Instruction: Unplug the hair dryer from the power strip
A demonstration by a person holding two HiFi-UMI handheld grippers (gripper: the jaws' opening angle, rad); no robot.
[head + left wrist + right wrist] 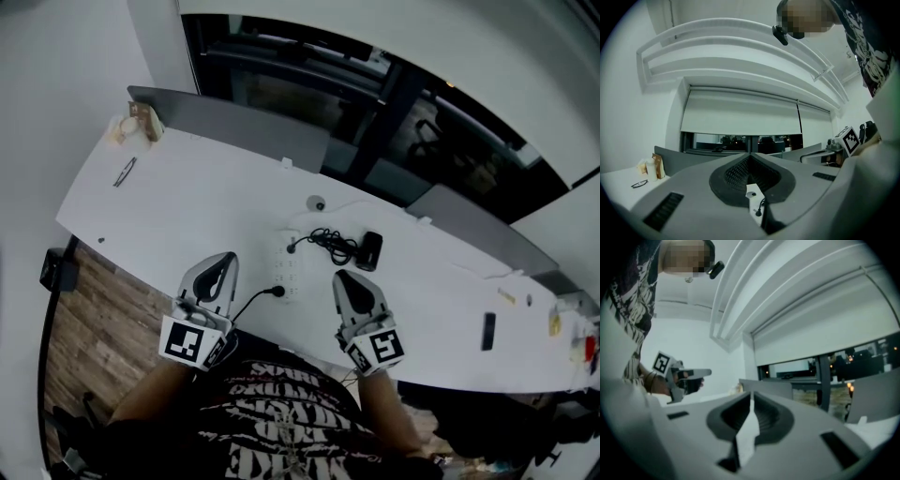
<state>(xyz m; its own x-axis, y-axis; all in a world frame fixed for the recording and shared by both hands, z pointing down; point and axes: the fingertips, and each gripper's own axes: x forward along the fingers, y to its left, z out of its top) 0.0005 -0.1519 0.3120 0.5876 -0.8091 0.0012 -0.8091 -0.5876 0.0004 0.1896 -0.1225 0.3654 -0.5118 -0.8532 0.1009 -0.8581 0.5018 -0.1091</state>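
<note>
Two empty tools: left gripper (228,259) and right gripper (343,277), jaws together, flank the power strip (288,267) near the desk's (187,197) front edge; the hair dryer (371,249) lies just beside. Open, grip its plug (292,247) squarely, steadying the strip.

An office. A long white desk (187,202) runs below a wide dark window (740,139) with a pale roller blind (740,112) drawn most of the way down. Low grey divider panels (234,117) line the desk's far edge. Wood-plank flooring (84,319) shows beside it.
</note>
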